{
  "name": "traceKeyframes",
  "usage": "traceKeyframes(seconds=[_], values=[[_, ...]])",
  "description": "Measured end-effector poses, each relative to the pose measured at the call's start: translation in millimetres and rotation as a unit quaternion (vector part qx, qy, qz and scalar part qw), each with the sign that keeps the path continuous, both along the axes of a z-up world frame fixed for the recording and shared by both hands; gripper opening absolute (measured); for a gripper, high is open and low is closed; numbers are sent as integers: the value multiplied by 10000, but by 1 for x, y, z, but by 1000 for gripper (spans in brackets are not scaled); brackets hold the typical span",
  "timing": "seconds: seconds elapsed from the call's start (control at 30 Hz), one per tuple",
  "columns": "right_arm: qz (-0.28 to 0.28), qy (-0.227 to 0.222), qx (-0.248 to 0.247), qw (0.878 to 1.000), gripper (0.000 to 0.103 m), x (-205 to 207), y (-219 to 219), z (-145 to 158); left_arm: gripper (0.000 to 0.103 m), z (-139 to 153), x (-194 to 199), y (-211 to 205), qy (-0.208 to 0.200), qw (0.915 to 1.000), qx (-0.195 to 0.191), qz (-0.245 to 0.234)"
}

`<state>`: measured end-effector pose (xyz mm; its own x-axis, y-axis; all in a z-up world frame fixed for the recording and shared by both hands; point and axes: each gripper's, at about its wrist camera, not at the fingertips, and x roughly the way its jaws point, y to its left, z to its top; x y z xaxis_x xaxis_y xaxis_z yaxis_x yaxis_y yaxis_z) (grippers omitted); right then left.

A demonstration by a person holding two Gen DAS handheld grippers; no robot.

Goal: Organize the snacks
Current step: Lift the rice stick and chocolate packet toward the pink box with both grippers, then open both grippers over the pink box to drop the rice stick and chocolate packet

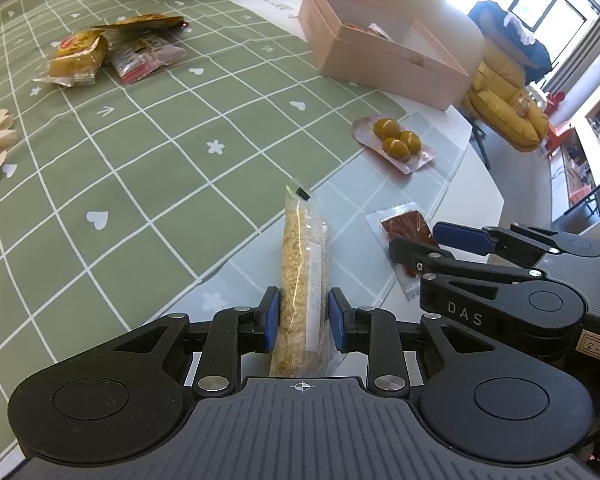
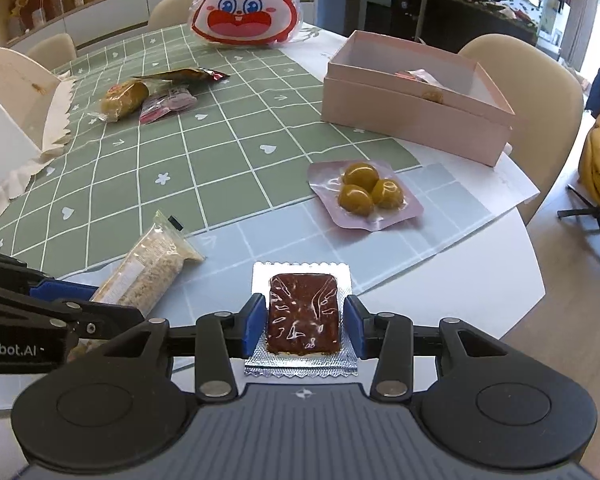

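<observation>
My left gripper (image 1: 303, 316) straddles a long clear packet of yellow rice crisp (image 1: 302, 280); its blue pads sit close at both sides, with a thin gap at each. My right gripper (image 2: 305, 322) straddles a flat red-brown snack in a silver-edged wrapper (image 2: 303, 312), pads close beside it, not clearly pressing. That snack (image 1: 404, 228) and the right gripper (image 1: 414, 242) also show in the left wrist view. An open pink box (image 2: 412, 100) stands at the far right. A pink pack of three yellow balls (image 2: 366, 194) lies before it.
Several wrapped snacks (image 2: 152, 94) lie at the far left of the green checked cloth (image 2: 180, 160). A rabbit-face bag (image 2: 246, 4) stands at the back. White paper (image 2: 8, 132) lies at the left. The table edge (image 2: 532, 272) and a chair (image 2: 532, 76) are to the right.
</observation>
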<state>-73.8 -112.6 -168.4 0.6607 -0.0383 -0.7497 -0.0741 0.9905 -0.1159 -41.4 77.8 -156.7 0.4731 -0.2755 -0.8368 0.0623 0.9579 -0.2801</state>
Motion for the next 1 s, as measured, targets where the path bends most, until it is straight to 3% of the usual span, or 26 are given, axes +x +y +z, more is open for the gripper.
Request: traceKeyframes(seconds=[0.3, 0.43, 0.57, 0.7, 0.77, 0.87, 1.0], values=[[230, 186, 174, 9994, 37, 4, -6, 6, 30, 1, 4, -1, 58, 10000, -63, 28], [161, 79, 494, 9986, 37, 5, -29, 37, 30, 22, 16, -5, -110, 9991, -405, -76], [25, -539, 599, 9967, 37, 13, -67, 101, 30, 86, 63, -16, -882, 9893, -1118, -317], [-134, -1353, 472, 9896, 37, 35, -101, 172, 30, 154, 140, -39, -1900, 9725, -1226, -562], [-240, -1678, 364, 9849, 37, 48, -114, 194, 30, 168, 181, -50, -2133, 9682, -1197, -526], [-407, -1989, 183, 9790, 37, 70, -132, 210, 30, 152, 246, -64, -1982, 9724, -1215, -207], [-544, -1840, 330, 9809, 37, 98, -151, 197, 30, 78, 310, -73, -1200, 9823, -1436, 47]])
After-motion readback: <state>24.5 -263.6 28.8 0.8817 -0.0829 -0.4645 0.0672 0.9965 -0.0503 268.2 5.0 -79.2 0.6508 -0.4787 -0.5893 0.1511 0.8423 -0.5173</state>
